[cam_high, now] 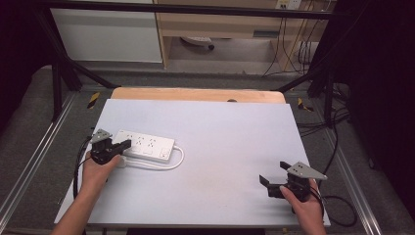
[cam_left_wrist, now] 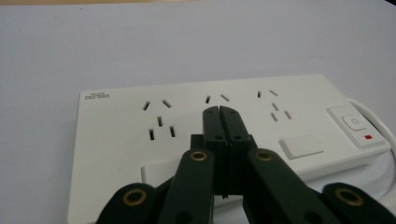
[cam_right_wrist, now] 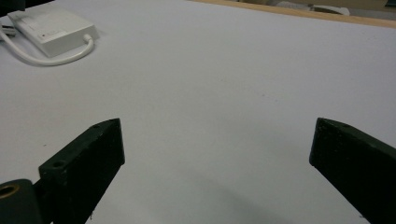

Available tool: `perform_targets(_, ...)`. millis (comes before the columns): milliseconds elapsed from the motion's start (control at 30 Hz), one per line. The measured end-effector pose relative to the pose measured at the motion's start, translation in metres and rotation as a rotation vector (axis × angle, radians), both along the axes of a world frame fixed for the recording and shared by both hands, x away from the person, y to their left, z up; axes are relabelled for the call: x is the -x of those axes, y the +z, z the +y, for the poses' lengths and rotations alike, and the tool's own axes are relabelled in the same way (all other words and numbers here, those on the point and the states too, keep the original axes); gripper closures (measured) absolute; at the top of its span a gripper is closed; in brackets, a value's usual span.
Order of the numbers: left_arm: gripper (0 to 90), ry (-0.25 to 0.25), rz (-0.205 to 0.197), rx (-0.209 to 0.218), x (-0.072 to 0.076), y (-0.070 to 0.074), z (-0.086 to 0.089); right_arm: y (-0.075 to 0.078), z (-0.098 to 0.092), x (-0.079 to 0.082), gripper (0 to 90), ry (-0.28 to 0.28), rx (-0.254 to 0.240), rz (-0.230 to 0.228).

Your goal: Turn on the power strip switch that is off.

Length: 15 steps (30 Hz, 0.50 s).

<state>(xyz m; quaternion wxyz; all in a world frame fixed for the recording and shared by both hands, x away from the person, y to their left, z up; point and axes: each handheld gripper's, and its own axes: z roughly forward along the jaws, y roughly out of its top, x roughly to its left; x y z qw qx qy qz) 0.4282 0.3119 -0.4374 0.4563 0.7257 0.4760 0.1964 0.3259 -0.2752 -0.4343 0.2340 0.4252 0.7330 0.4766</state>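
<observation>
my left gripper (cam_left_wrist: 219,109), jaws pressed together, hovers over the power strip (cam_left_wrist: 187,126); my right gripper (cam_high: 275,177) waits spread wide. next, i'd press the switch (cam_left_wrist: 355,123).

The left claw (cam_left_wrist: 219,109) hides the power strip's (cam_left_wrist: 116,149) middle sockets and near edge. The strip's grey brand lettering (cam_left_wrist: 97,96), at its far left corner, is too blurred to read.

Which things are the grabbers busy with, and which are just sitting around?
Part of the job:
- white power strip, with the shut left gripper over its sockets
- its white cable
- its switch

Just lying about:
- right gripper, open over bare white tabletop
- black cables at the table's edge
</observation>
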Motion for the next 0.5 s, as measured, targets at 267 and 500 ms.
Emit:
perform_targets(267, 88.0, 0.005, -0.003, 0.006, 0.0003, 0.0007, 0.0, 0.0001, -0.0001, 0.0001, 3.6, 0.001, 0.0, -0.001)
perform_targets(500, 83.4, 0.008, -0.014, 0.013, 0.0014, 0.0025, 0.0009, 0.0001, 0.0, 0.0001, 3.6, 0.001, 0.001, -0.001)
